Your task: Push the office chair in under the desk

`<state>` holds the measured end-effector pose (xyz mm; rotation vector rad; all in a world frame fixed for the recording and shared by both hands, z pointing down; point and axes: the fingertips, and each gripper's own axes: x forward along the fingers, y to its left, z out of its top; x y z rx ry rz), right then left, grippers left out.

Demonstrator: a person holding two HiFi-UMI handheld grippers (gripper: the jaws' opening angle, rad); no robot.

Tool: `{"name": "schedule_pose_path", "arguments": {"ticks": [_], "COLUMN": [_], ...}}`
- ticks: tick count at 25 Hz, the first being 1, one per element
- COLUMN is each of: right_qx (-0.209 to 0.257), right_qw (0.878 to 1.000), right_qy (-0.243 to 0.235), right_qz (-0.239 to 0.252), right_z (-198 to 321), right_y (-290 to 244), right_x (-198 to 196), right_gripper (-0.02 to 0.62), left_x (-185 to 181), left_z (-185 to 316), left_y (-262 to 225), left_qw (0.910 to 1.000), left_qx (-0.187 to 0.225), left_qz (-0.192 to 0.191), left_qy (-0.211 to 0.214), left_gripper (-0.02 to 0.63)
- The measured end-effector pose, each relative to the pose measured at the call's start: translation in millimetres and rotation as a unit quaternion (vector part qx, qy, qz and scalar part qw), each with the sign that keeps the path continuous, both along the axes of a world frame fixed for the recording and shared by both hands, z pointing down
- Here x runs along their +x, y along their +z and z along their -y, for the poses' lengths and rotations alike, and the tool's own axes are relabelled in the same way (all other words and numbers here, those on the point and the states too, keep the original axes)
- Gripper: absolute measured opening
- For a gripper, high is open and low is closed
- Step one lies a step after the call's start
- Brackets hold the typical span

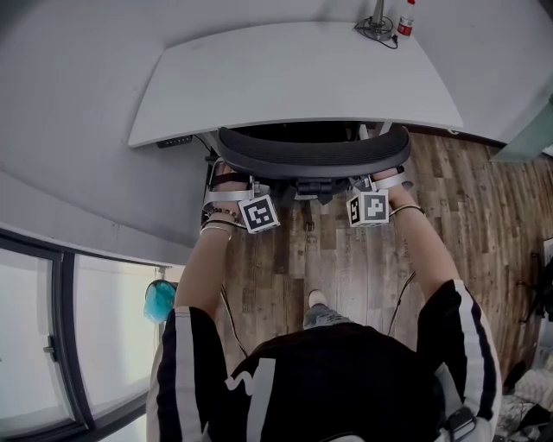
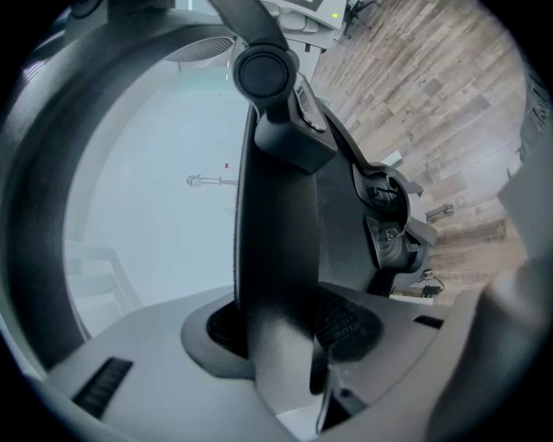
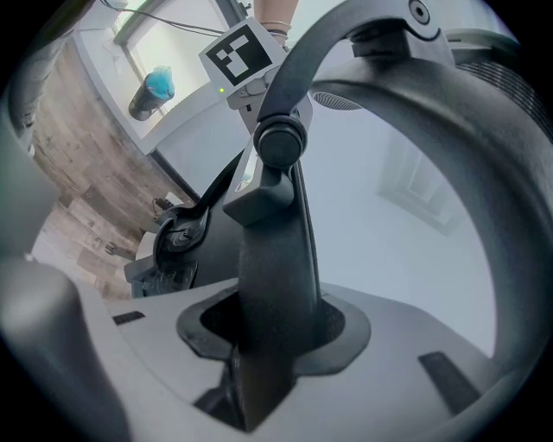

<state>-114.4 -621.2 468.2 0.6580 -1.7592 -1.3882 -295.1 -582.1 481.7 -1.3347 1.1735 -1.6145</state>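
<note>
- Black chair dead centre, folks: its curved back sits right along the front edge of the white desk, with the seat out of sight beneath the top.
- Left gripper is clenched on the chair's left strut. The dark bar runs straight up between the jaws, and the pads are pressed to it on both sides.
- Right gripper does the same on the other side, with its jaws clamped on the right strut, just below a round pivot knob.
- Both forearms reach out from the black, white-striped sleeves to the back of the chair.
- As for writing, each gripper carries a cube with black-and-white square markers, the left cube and the right cube. They show patterns only, no letters.
- A red bottle stands at the far edge of the desk beside a tangle of cable. Its label is too small to read.
- Grey-brown wood floor lies underfoot, and a teal-topped object sits low at the left by the glass.
</note>
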Motion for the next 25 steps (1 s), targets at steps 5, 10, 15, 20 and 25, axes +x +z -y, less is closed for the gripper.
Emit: {"name": "schedule_pose_path", "arguments": {"ticks": [5, 10, 15, 20, 25], "right_qx": [0.002, 0.012, 0.022, 0.031, 0.027], "right_qw": [1.000, 1.000, 1.000, 0.999, 1.000], "right_qy": [-0.004, -0.007, -0.008, -0.010, -0.010], "right_qz": [0.001, 0.004, 0.006, 0.008, 0.005], "right_z": [16, 29, 40, 43, 45], "right_y": [0, -1, -2, -3, -3], "right_x": [-2, -4, -6, -8, -8], "right_gripper": [0.149, 0.152, 0.156, 0.158, 0.161], "left_x": [-1, -4, -7, -11, -8], "left_z": [14, 26, 37, 38, 41], "left_y": [0, 0, -5, -3, -2], "left_qw": [1.0000, 0.9999, 0.9996, 0.9995, 0.9997], "left_qx": [-0.003, 0.001, 0.019, 0.012, 0.011], "left_qz": [-0.002, 0.000, 0.009, 0.014, 0.004], "left_qy": [-0.008, -0.015, -0.022, -0.026, -0.021], "left_gripper": [0.173, 0.173, 0.175, 0.175, 0.175]}}
